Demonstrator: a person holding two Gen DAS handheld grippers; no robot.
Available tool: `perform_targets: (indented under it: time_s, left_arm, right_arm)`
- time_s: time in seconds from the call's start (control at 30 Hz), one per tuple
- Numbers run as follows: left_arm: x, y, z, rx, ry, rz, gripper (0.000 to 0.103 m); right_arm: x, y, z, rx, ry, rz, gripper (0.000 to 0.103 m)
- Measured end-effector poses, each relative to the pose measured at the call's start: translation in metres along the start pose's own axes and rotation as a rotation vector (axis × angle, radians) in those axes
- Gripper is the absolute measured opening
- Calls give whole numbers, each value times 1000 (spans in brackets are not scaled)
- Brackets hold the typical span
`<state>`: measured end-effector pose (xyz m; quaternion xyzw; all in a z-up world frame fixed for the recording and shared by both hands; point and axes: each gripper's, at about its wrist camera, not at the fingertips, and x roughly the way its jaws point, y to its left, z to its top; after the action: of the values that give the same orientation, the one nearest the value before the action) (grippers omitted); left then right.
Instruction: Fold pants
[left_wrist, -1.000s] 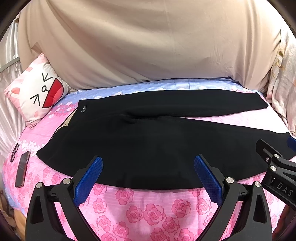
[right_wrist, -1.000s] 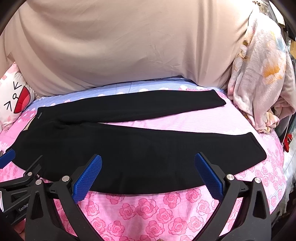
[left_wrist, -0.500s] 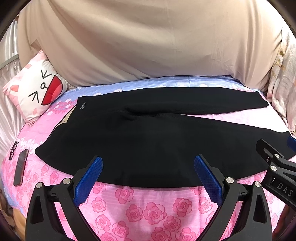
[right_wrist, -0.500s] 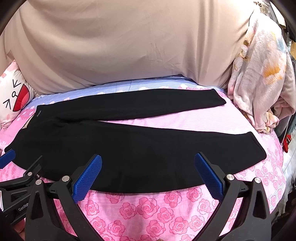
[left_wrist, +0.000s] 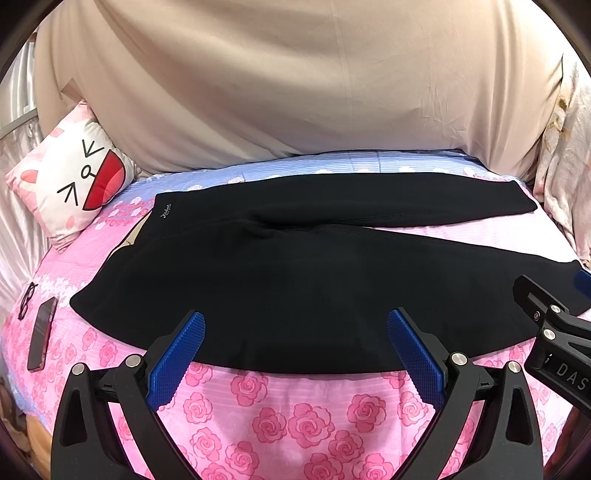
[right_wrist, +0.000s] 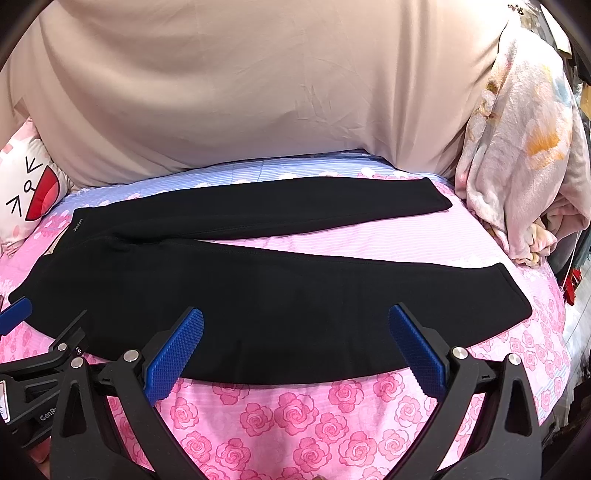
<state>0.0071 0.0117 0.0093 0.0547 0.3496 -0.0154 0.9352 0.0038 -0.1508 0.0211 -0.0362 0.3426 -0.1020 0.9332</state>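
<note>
Fingers over pants' hem

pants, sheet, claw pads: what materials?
Pants: matte black, likely a soft knit; no sheen, lies limp and flat. Sheet: printed woven fabric, probably cotton; fine ribbing, rose print. Left claw pads: blue, likely rubber or plastic; gridded texture.

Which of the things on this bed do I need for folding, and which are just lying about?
For the job:
- black pants, spread flat, legs apart
- left gripper, open, holding nothing
- right gripper, open, holding nothing

Lying about:
- cartoon-face pillow
- phone and glasses at the left edge
- bundled floral blanket on the right
</note>
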Motion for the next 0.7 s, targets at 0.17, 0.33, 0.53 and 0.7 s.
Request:
perform_targets:
  time_s: [0.17,0.33,0.53,0.7]
  left_arm:
    - [0,0,0,1,2,0,98]
    - [0,-1,-1,3,2,1,98]
    - [0,-1,-1,5,2,-1,98]
    - [2,4,4,-8,5,-1,98]
  right_arm:
    - [0,0,0,1,0,3,98]
    - [0,0,0,1,1,4,98]
    - [1,0,0,2,3,4,98]
    - [2,-5,2,-9,-8,21,98]
